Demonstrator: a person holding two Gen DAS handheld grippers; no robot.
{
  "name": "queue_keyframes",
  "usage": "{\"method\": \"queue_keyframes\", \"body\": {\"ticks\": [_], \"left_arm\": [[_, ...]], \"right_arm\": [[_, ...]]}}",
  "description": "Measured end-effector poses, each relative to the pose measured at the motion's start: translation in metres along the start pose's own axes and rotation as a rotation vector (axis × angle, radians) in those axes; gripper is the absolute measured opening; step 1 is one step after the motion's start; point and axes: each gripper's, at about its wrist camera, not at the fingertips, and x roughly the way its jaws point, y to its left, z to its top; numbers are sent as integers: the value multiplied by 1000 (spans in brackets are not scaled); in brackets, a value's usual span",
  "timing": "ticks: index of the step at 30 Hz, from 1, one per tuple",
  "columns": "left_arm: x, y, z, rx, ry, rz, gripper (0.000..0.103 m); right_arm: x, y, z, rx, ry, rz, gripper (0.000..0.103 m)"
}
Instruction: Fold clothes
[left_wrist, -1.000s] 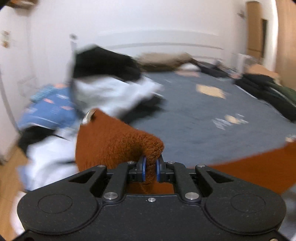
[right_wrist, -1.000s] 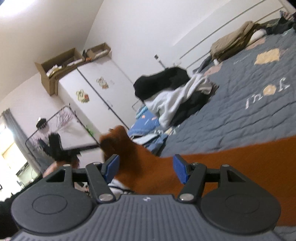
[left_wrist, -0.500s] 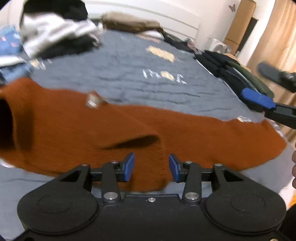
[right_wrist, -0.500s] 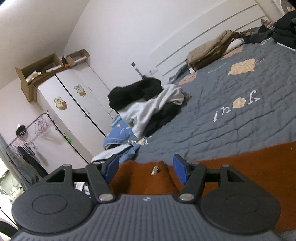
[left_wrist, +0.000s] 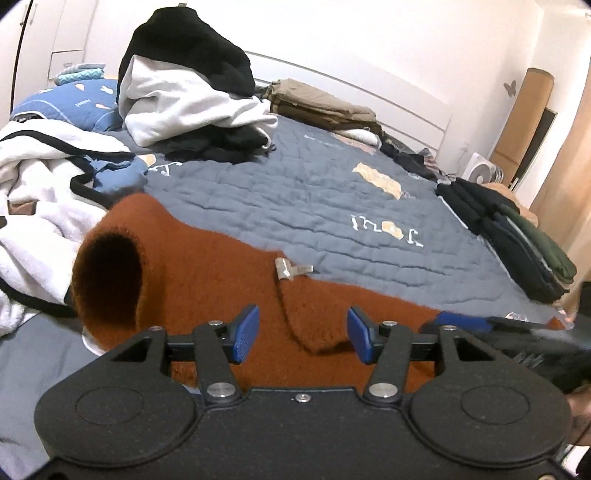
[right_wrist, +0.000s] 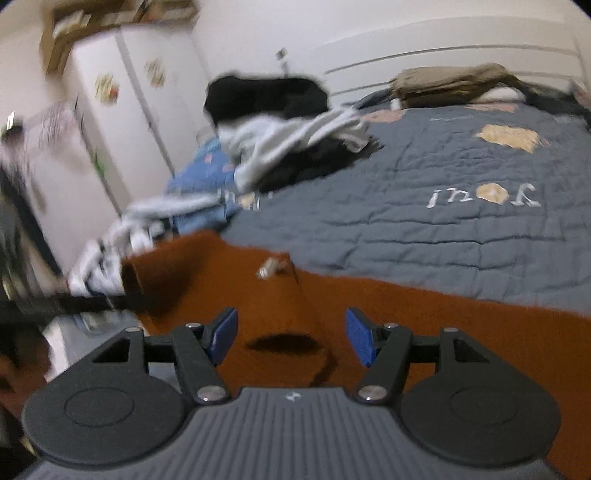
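Observation:
A rust-orange fuzzy sweater (left_wrist: 207, 273) lies spread across the near edge of the grey quilted bed (left_wrist: 332, 192), with a sleeve cuff gaping open at the left and a small label (left_wrist: 291, 268) on its collar. My left gripper (left_wrist: 302, 338) hovers open just above the sweater, nothing between its blue pads. The right gripper (left_wrist: 480, 323) shows as a blur at the right of the left wrist view. In the right wrist view the sweater (right_wrist: 443, 325) fills the foreground and my right gripper (right_wrist: 291, 338) stands open over a folded ridge of it.
A heap of black, white and grey clothes (left_wrist: 192, 92) sits at the bed's far left, over a blue blanket (left_wrist: 66, 99). Folded tan garments (left_wrist: 321, 110) lie by the headboard; a dark folded stack (left_wrist: 517, 236) lies at the right edge. A white wardrobe (right_wrist: 122, 122) stands left.
One second ago my left gripper was shut on the lifted sweater; it has let go and opened. The sweater now lies flat on the bed. My right gripper stayed open and moved over the sweater.

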Motion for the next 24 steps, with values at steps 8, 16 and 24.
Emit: {"method": "queue_keyframes", "body": {"ticks": [8, 16, 24], "left_arm": [[1, 9, 3, -49, -5, 15, 54], [3, 12, 6, -75, -10, 15, 54], [3, 16, 10, -92, -16, 19, 54]], "right_arm": [[36, 13, -7, -191, 58, -45, 64], [64, 16, -9, -232, 75, -61, 57], [45, -24, 0, 100, 5, -14, 5]]}}
